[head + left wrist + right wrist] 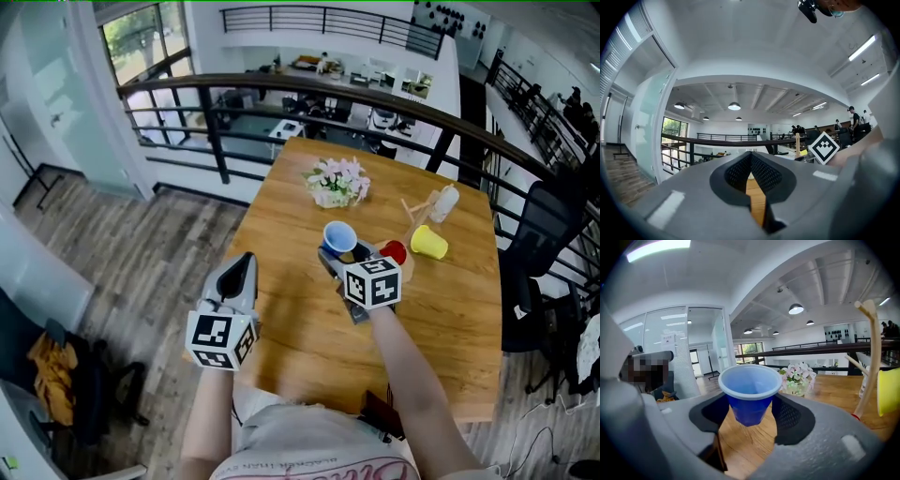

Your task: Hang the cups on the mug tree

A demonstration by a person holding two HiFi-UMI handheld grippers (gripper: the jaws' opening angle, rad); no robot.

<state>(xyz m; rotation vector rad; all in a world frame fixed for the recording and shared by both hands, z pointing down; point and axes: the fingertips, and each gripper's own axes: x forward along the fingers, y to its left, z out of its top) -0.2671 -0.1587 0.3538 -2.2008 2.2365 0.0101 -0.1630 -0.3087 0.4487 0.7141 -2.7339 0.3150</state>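
We lift a blue cup
Our right gripper clamps it upright, mug tree ahead-right; our left gripper is closed, empty.

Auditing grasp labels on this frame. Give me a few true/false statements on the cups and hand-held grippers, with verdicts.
1. The right hand-held gripper grips a blue cup. True.
2. The left hand-held gripper holds a yellow cup. False: its jaws are together with nothing between them. The yellow cup is over by the mug tree.
3. The blue cup is held upside down. False: its mouth faces up.
4. A bunch of flowers stands on the wooden table. True.
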